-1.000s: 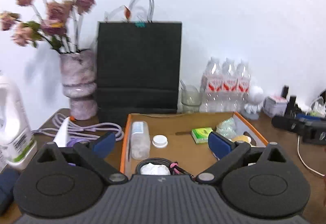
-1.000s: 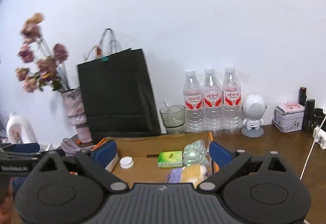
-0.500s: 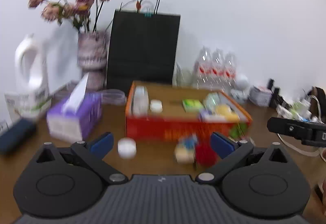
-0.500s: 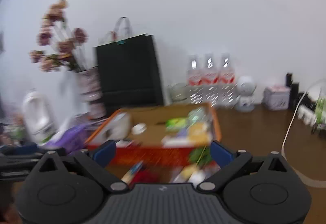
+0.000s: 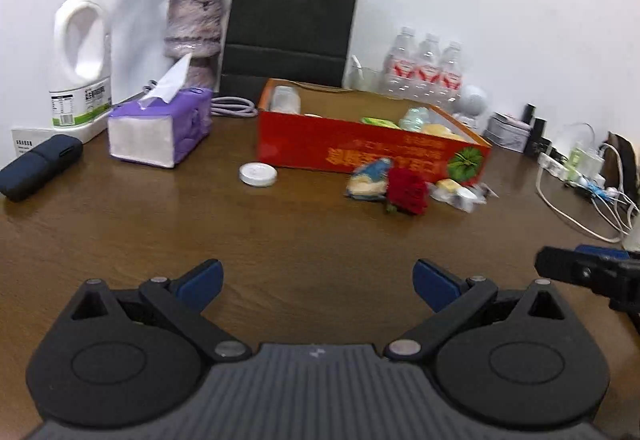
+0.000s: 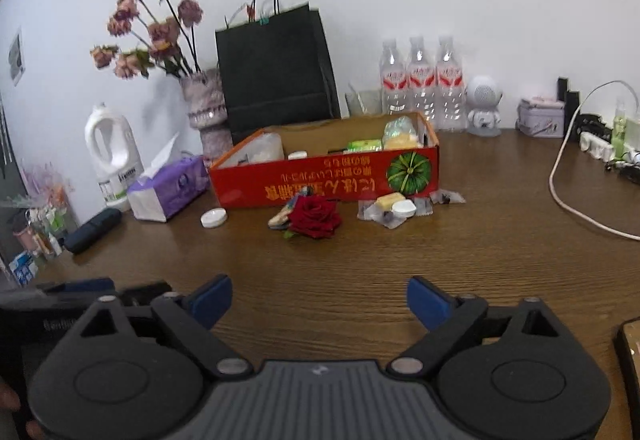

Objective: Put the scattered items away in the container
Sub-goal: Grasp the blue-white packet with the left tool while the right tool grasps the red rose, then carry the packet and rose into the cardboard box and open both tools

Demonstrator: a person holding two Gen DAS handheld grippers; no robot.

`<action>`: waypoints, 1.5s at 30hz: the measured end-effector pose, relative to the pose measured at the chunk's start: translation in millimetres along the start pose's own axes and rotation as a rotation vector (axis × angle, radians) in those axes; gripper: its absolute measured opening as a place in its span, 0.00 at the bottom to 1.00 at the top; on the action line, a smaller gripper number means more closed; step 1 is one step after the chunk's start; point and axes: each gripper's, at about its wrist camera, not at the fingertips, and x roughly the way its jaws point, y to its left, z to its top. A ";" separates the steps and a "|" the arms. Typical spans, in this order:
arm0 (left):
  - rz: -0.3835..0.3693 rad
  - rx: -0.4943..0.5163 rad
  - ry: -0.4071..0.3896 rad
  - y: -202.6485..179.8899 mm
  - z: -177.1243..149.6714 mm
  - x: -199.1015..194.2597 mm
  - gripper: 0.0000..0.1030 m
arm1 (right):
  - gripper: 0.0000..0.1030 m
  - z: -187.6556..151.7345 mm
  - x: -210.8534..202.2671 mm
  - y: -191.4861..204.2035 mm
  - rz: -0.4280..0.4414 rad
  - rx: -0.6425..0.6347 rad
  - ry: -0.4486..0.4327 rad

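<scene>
Left gripper (image 5: 316, 280) nearest the lens, jaws spread wide, nothing between them, over bare brown counter (image 5: 280, 240). Right gripper (image 6: 319, 300) likewise over bare counter, jaws wide but closing, nothing between them. Landmark: red cardboard box (image 6: 320, 179), the container, open top, mid-counter.

Scattered items all sit just in front of the box's printed front wall, none held. Red rose (image 6: 314, 217) in front of the box's middle, on the counter. A blue-and-yellow snack packet (image 5: 368, 181) touches the rose on its left side, partly tucked behind it. Clear wrapped snacks (image 6: 394, 208), a yellow piece and a small white round one among them, lie in front of the box's right end, by the green pumpkin print. White round lid (image 6: 213, 217) lies off the box's left front corner, apart from it.

Inside the box: a clear jar (image 5: 285, 99) at the left end, a green packet (image 6: 364, 145) and a pale bag (image 6: 398, 129) toward the right end, a small white cap (image 6: 297, 155) near the middle.

Left of the box: purple tissue pack (image 5: 160, 127), dark blue case (image 5: 40, 165) further left, white jug (image 5: 82, 55) behind them. Behind the box: black paper bag (image 6: 276, 67), vase of dried roses (image 6: 202, 99), three water bottles (image 6: 422, 79) at the wall. Right of the box, well apart: white cable (image 6: 560, 175), small white robot figure (image 6: 484, 103).
</scene>
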 end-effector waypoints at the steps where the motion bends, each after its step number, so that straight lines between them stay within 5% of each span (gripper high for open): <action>1: -0.001 0.001 -0.004 3.4 3.2 3.2 1.00 | 0.86 1.7 3.5 -2.1 0.004 -0.002 0.000; 15: 0.003 0.061 -0.003 16.1 48.4 68.2 1.00 | 0.76 65.7 168.5 -2.3 0.071 -0.023 0.133; 17: 0.000 0.079 -0.006 12.8 52.6 75.7 1.00 | 0.59 67.0 185.0 -6.3 0.050 -0.009 0.152; 18: -0.006 0.086 -0.007 10.2 55.1 80.1 1.00 | 0.41 66.3 188.5 -9.7 0.055 0.006 0.161; 26: -0.121 0.262 -0.012 -47.8 71.8 127.9 0.98 | 0.39 50.8 145.1 -42.9 0.086 0.064 0.132; 31: -0.077 0.345 0.085 -71.9 67.0 173.8 0.54 | 0.39 41.6 120.8 -62.5 0.069 0.081 0.044; 36: -0.053 0.326 0.138 -72.3 58.3 184.8 0.25 | 0.39 40.1 123.3 -73.8 0.091 0.131 0.039; 40: -0.043 0.294 0.113 -67.3 50.5 161.4 0.13 | 0.39 39.3 126.5 -73.6 0.042 0.103 0.056; 45: -0.056 0.134 0.059 -50.4 41.2 105.0 0.13 | 0.39 36.6 122.3 -67.3 0.052 0.059 0.036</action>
